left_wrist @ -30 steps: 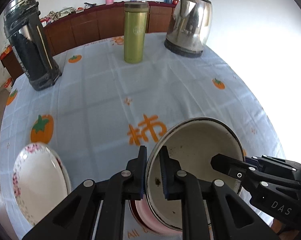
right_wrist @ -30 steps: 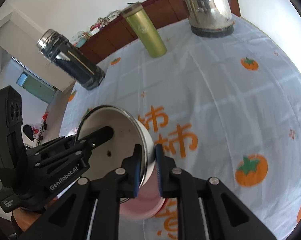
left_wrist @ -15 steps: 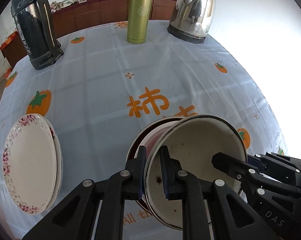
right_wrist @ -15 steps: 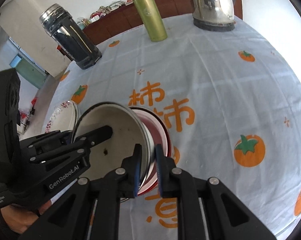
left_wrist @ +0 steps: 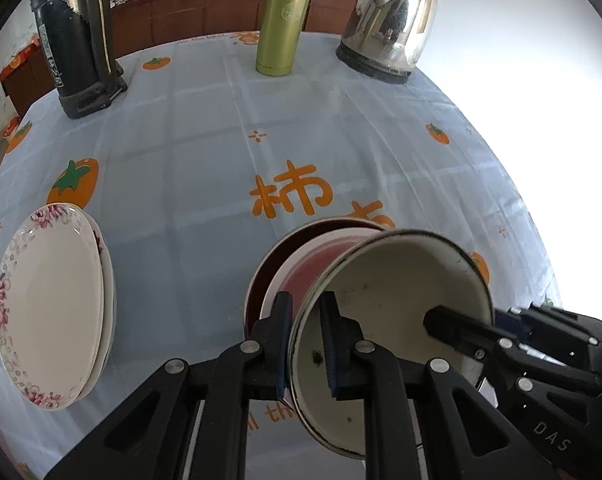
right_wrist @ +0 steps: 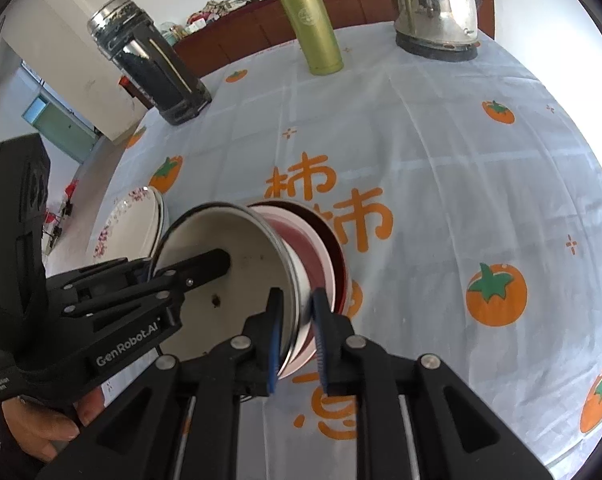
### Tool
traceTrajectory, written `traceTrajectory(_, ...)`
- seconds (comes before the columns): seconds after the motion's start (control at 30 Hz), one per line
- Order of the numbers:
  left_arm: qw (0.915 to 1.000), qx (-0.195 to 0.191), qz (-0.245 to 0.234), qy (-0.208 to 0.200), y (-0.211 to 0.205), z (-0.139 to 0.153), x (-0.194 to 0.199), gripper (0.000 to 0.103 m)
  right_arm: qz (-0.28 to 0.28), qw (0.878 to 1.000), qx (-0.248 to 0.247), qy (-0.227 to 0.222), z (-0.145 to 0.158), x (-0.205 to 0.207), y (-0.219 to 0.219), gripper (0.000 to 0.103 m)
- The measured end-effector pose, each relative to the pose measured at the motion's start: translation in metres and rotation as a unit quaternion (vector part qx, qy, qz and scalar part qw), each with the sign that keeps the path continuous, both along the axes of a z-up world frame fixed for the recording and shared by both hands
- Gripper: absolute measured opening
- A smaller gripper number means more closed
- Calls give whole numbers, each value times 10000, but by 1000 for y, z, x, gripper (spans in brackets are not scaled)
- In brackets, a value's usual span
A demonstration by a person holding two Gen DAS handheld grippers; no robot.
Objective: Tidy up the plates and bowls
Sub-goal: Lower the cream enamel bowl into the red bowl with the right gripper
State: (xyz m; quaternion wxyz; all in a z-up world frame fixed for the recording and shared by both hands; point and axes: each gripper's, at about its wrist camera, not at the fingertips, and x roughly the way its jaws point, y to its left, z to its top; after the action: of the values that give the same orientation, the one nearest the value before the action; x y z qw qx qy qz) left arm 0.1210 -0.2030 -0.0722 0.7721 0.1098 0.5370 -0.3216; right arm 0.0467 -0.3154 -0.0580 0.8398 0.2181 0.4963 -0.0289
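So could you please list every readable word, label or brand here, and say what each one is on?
"GenRobot.AI": left gripper body.
"DAS": right gripper body.
"柿": orange characters on the tablecloth.
"All th": orange tablecloth print, partly hidden.
Lettering down the black thermos: too blurred.
Round logo on the green flask: unreadable.

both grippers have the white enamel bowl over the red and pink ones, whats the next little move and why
Probably lower and level it. The white enamel bowl is tilted above the pink bowl, which sits in the dark red bowl. The left gripper grips one rim; the right gripper straddles the opposite rim, its jaws starting to open. Letting go now would likely drop it crooked.
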Motion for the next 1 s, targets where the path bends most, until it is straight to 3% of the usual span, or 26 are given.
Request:
traceTrajectory(0.37, 9997, 105, 129, 158, -3, -7, 10, 16, 185, 9995, -260, -25, -5, 17, -2, 16)
traceTrajectory(0.53, 9988, -124, 236, 406, 0, -3, 18, 16, 30, 9994, 317, -108, -3, 17, -21, 16)
traceTrajectory(0.8, 9994, -301, 192, 19, 3, 37, 14, 17, -11, 9972, 693, -283, 27, 11, -22, 18)
traceTrajectory(1.0, 9998, -108, 145, 46, 9, 31, 8, 19, 120, 9931, 1161, 67, 12, 5, -12, 18)
